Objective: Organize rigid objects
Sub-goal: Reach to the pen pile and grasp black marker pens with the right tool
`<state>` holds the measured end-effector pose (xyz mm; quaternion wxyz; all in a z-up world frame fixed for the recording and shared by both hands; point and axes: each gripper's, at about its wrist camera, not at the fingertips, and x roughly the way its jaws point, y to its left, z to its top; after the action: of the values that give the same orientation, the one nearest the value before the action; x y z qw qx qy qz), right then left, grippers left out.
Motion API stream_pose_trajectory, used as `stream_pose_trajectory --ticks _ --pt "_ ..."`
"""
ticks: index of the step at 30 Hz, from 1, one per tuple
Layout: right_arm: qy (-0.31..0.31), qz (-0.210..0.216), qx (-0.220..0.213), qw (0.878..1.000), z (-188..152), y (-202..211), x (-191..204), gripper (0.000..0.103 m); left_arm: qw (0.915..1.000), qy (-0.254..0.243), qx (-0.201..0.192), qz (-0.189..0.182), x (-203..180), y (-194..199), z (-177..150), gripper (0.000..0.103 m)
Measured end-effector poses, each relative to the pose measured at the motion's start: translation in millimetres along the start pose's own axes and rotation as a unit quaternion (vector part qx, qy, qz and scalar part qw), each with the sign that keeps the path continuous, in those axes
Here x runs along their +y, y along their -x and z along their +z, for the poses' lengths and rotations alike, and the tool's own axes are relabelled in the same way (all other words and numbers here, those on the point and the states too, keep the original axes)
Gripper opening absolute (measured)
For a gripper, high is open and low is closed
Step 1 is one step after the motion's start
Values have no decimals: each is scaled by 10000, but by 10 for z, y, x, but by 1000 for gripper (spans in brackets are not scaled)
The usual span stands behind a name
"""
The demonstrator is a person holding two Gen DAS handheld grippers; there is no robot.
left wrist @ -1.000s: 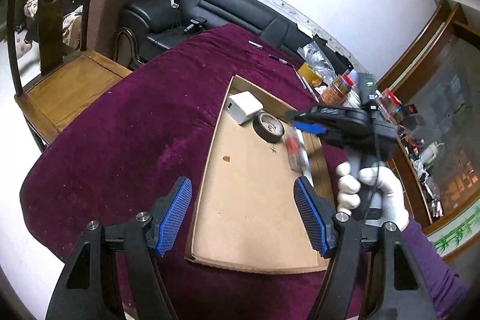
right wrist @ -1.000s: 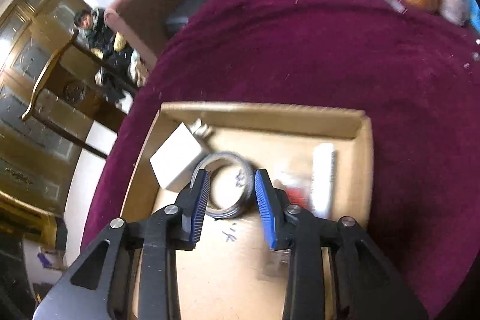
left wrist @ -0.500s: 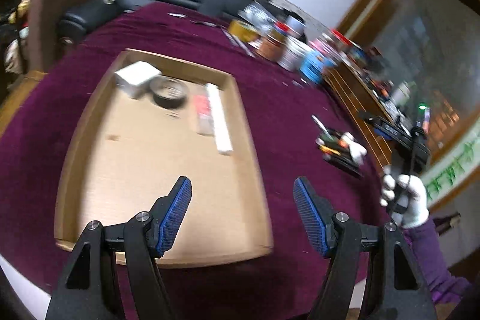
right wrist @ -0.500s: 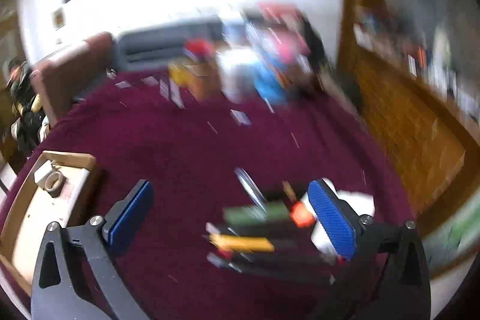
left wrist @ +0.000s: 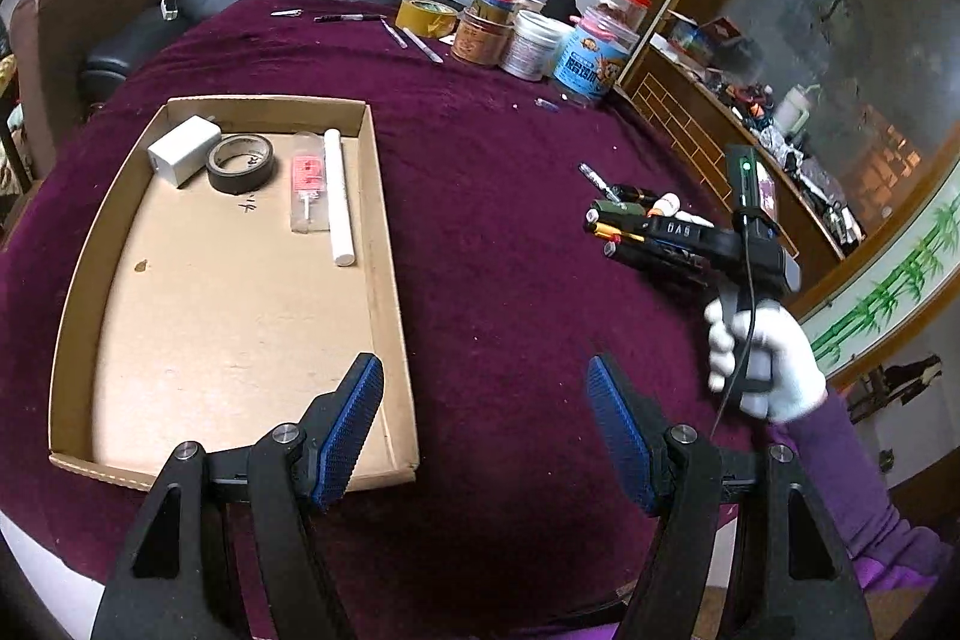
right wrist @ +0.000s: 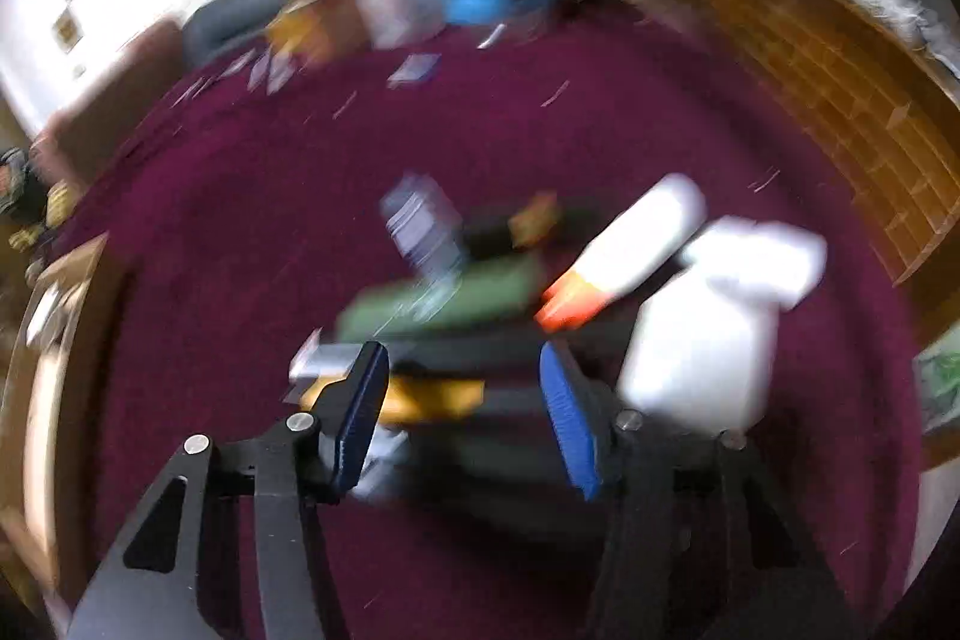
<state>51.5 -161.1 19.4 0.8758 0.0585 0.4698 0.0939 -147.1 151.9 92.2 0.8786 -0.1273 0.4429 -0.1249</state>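
Item: pile of pens and markers [right wrist: 456,328] on the counter [left wrist: 492,220], long axes crosswise, directly beneath our right hand-held gripper [right wrist: 462,400], unclenched, empty. Left hand-held gripper [left wrist: 486,430] spread wide, well apart, beside cardboard tray [left wrist: 384,244].

One tray [left wrist: 384,220], four items inside.

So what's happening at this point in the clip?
A person is sorting small items into a cardboard tray on the purple table. The tray already holds a white charger, a tape roll, a clear packet and a white stick. The right hand-held gripper, open, is over the pile of pens and markers beside the tray; that view is blurred. The left hand-held gripper hangs open and empty near the tray's corner.
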Motion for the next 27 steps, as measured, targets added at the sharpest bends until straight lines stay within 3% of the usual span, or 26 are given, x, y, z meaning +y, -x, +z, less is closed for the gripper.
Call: stream_pose_trajectory --ticks 2,4,5,6,9,12,20,24,27 --pt "333 -123 21 9994 -129 53 145 63 9999 14 98 -52 -38 -76 9 65" --pt "251 618 322 9973 -253 102 174 62 9996 35 220 -148 -89 -159 25 65" --pt "79 1372 668 9883 -320 82 168 62 9994 45 271 -207 -106 -190 29 65" --pt "85 1552 613 9859 -364 173 169 62 9991 46 314 -268 -135 -213 27 65" --pt "-4 1519 174 9882 -364 463 -12 62 9987 -16 368 -340 -209 -246 7 65" --pt "-246 1157 -168 9928 -410 755 -315 62 9984 -111 424 -367 -253 -267 -20 65" --pt "-462 119 -85 9988 -1095 1124 -594 62 9956 -193 704 -593 -292 -504 -58 65" --pt "-561 450 193 9972 -1249 1003 -499 62 9937 -165 848 -718 -303 -601 -101 65" --pt "-495 214 103 9985 -1140 849 -367 58 9934 -241 848 -738 -318 -584 -137 65"
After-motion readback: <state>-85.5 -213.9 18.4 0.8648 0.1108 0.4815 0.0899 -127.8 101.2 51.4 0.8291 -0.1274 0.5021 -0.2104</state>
